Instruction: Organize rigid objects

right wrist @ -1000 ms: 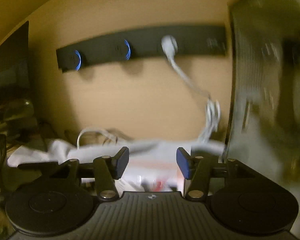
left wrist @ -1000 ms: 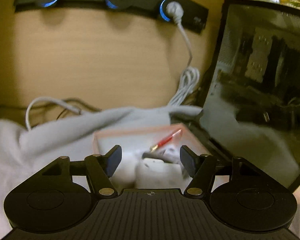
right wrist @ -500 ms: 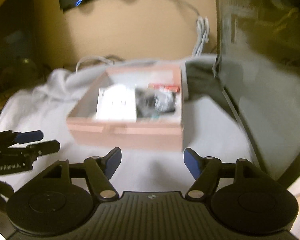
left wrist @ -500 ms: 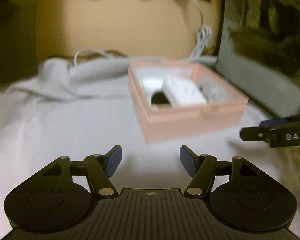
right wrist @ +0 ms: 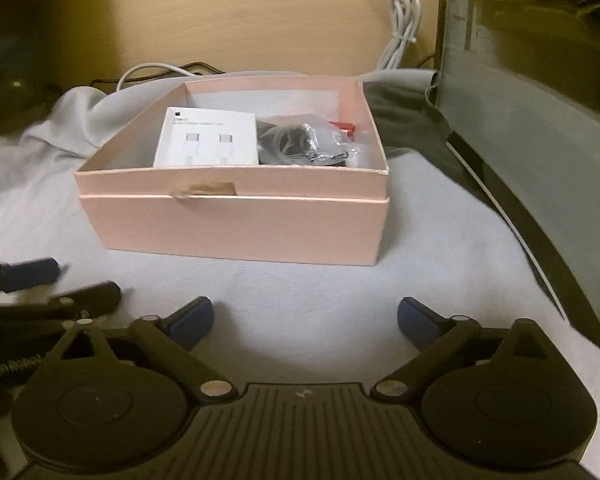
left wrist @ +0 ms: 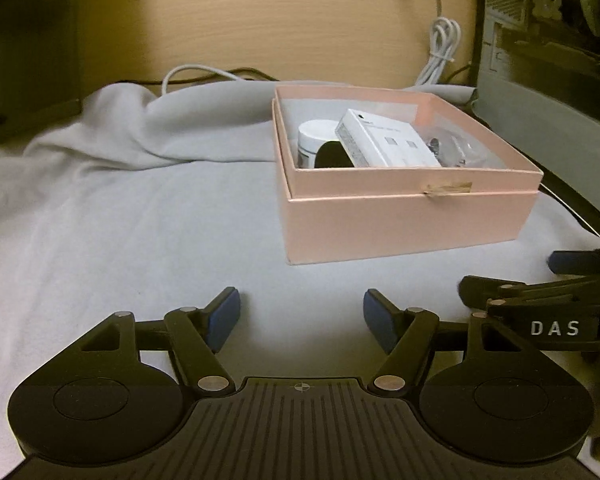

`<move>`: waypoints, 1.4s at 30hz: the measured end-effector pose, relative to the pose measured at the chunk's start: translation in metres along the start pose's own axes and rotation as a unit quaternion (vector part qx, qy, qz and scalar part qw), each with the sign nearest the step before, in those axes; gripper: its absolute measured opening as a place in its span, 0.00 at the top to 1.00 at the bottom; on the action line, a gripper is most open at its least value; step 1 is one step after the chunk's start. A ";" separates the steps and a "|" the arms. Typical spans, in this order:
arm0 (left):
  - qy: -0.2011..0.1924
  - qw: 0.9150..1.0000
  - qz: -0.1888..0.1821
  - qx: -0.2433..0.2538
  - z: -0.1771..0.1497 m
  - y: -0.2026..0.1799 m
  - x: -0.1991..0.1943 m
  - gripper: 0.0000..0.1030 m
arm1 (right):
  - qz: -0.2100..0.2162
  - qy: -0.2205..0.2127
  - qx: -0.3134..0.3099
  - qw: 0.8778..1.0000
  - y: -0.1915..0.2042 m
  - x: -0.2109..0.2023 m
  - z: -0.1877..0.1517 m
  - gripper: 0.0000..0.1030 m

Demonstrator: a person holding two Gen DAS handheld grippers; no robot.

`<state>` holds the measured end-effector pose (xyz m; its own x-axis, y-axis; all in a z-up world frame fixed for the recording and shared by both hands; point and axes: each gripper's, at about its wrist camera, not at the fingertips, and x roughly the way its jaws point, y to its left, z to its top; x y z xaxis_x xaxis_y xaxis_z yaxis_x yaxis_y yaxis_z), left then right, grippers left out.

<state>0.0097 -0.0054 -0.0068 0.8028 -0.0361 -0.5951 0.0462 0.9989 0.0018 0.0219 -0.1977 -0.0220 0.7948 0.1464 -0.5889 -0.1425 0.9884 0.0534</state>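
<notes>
Box status: open pink cardboard box (left wrist: 404,216) is set on the light grey cloth (left wrist: 120,220), ahead of both grippers and touched by neither. Inside it are seen a flat white carton (right wrist: 207,144), a clear bag of dark parts (right wrist: 300,142), a small red item (right wrist: 344,126) and a white-lidded jar (left wrist: 316,136). Left gripper (left wrist: 302,320) and right gripper (right wrist: 304,320) are both opening, nothing between the fingers. A white cable bundle (right wrist: 400,36) is hung on the wood panel behind.
</notes>
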 end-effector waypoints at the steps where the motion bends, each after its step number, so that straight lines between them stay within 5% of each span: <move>1: 0.000 1.000 0.001 -0.001 0.001 0.000 0.001 0.27 | -0.003 -0.003 0.004 1.000 0.000 0.000 -0.001 0.02; 13: 0.002 1.000 0.016 -0.011 0.005 0.001 0.003 0.26 | -0.038 0.000 0.016 0.999 0.002 0.001 -0.001 0.00; 42: 0.002 1.000 0.017 -0.007 0.005 0.001 0.002 0.26 | -0.037 0.000 0.016 0.999 0.001 0.002 -0.001 0.00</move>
<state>0.0140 -0.0047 -0.0042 0.8009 -0.0011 -0.5988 0.0098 0.9999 0.0113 0.0226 -0.1965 -0.0237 0.8030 0.0729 -0.5915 -0.0645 0.9973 0.0353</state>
